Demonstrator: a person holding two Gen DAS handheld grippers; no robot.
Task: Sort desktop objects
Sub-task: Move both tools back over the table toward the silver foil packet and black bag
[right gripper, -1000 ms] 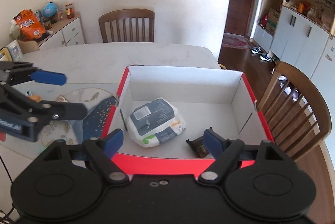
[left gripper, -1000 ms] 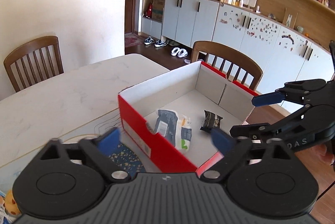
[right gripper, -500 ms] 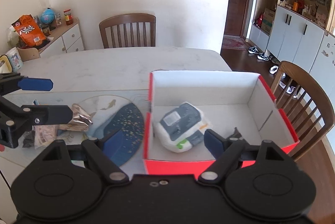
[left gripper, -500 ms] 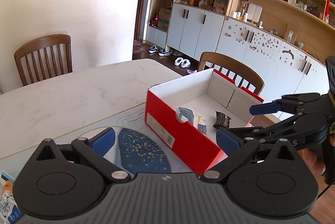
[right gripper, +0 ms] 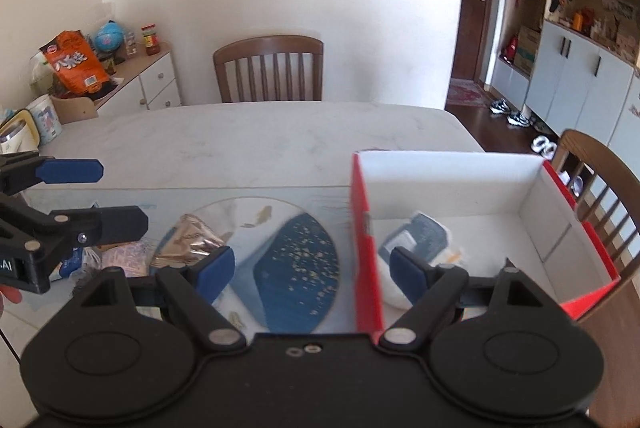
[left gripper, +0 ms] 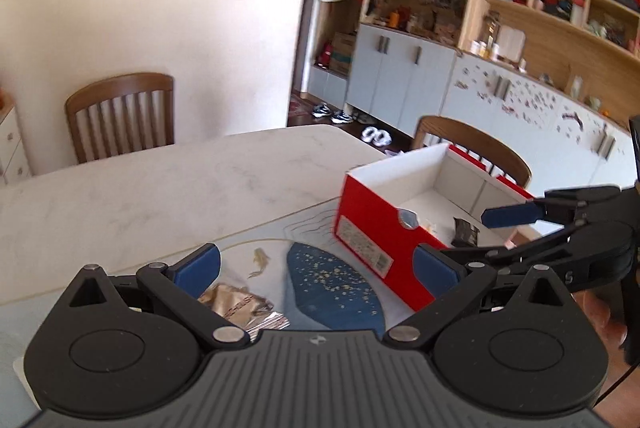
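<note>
A red box with a white inside [left gripper: 372,228] [right gripper: 366,224] stands at the table's right end. In it lie a blue-and-white pouch [right gripper: 420,240] and a small dark wrapper [left gripper: 464,230]. A crumpled silver-gold wrapper [left gripper: 244,306] [right gripper: 192,238] lies on the placemat left of the box. My left gripper [left gripper: 316,264] is open and empty, just above and beyond that wrapper. My right gripper [right gripper: 312,264] is open and empty, over the box's left wall. Each gripper also shows in the other's view: the right one [left gripper: 516,224], the left one [right gripper: 80,196].
A placemat with a dark blue speckled patch [left gripper: 332,288] [right gripper: 296,264] lies under the wrappers. More small packets [right gripper: 120,260] lie at the mat's left. Wooden chairs stand at the far side [right gripper: 268,68] and right end [left gripper: 472,148]. A sideboard with snacks [right gripper: 72,64] is at far left.
Both grippers have moved left, away from the box and toward the placemat. The silver-gold wrapper has come into the left wrist view. Both stay open.
</note>
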